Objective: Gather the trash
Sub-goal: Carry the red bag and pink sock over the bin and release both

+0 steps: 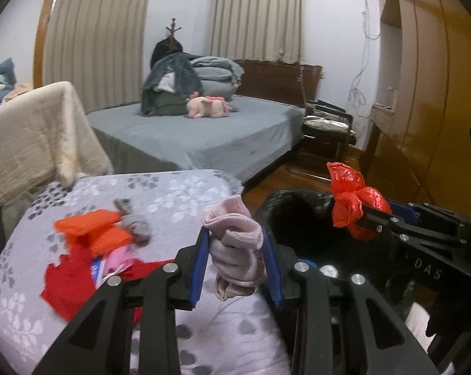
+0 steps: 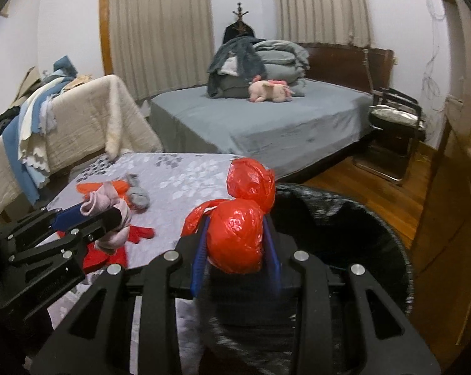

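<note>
1. While a grey bed point(image 2: 266, 125) filled the room behind, a flower-patterned surface point(image 1: 179, 193) carried red and orange scraps point(image 1: 88, 234).
2. Beside it gaped a black-lined bin point(image 2: 360, 228).
3. Over the bin's rim, the right tool point(image 2: 235, 243) clenched a knotted red plastic bag point(image 2: 238, 240).
4. Over the surface's edge, the left tool point(image 1: 237, 250) gripped a pink sock point(image 1: 235, 243).

1. The inside of the black bin point(image 2: 344, 218) is a dark hollow; what it holds cannot be told.
2. The red bag point(image 2: 238, 243) hides the bin's near rim, and its lower part covers the inner faces of the right gripper's fingers point(image 2: 271, 247).
3. Left of the bin, on the patterned surface point(image 1: 179, 193), the orange and red items point(image 1: 88, 237) are smeared; the print on the pink-and-blue packet point(image 1: 110, 265) among them is unreadable.
4. The pink sock point(image 1: 235, 250) hides the surface behind it.
5. The bin's right side runs behind the right gripper point(image 1: 373, 218) in the left wrist view.
</note>
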A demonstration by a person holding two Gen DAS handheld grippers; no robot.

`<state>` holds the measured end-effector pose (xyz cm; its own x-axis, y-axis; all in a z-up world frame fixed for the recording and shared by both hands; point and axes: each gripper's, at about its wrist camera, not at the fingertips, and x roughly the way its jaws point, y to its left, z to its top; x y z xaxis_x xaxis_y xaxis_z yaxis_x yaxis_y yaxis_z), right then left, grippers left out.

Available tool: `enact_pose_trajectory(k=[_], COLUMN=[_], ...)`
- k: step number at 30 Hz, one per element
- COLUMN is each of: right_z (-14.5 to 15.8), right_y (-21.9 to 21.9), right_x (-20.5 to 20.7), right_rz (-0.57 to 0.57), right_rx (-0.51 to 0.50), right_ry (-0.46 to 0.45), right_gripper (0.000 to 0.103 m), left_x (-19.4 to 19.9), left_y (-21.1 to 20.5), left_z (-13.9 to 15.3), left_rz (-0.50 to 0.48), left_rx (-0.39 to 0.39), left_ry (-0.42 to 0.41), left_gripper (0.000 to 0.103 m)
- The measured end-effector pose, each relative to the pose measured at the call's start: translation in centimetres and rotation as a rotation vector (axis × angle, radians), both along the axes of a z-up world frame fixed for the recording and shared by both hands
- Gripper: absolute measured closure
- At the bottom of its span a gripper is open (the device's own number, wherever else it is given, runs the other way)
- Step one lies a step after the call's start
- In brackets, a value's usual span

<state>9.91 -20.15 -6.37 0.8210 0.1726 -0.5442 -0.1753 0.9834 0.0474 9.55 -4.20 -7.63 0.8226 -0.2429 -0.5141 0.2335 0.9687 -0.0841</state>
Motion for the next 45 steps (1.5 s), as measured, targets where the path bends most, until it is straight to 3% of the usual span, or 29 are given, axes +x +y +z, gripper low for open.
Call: enact_pose_trajectory(k=[23, 26, 30, 32, 34, 35, 39, 45], right_z=[-2.7, -3.2, -3.4, -3.2, -2.9, -2.7, -1.9, -0.8], right_y=[-9.6, -10.3, -11.0, -11.1, -10.9, -10.9, -10.1, -7.4], right_x=[-0.4, -0.5, -0.6, -0.8, -1.0, -1.2, -1.5, -1.3], right_rz=[-0.216, -0.239, -0.259, -0.263, -0.269, -0.275, -0.267, -0.201], right_rx=[-0.017, -0.015, -0.009, -0.008, -0.01, -0.011, 0.004, 0.019], right_ry=[0.041, 0.048, 0.044, 0.036, 0.023, 0.013, -0.005, -0.023], right_gripper=[0.069, 0.057, 0.043, 0.038, 0.017, 0.013, 0.008, 0.008], left_x=[4.6, 4.9, 4.9, 4.9, 4.7, 4.5, 3.3, 1.5], left_y=[-11.0, -11.2, -10.9, -10.5, -9.9, -9.2, -6.8, -1.9], left_z=[-1.7, -2.0, -2.1, -2.0, -1.7, -1.6, -1.0, -0.2], left_rz=[-0.202, -0.213, -0.213, -0.206, -0.192, -0.18, -0.13, -0.03], left_rx=[-0.001, -0.006, -0.002, -0.003, 0.0, 0.002, 0.016, 0.023], left_ry=[0.054, 0.069, 0.066, 0.068, 0.063, 0.059, 0.036, 0.016], left_gripper=[0.069, 0.068, 0.051, 0.049, 0.041, 0.038, 0.022, 0.016])
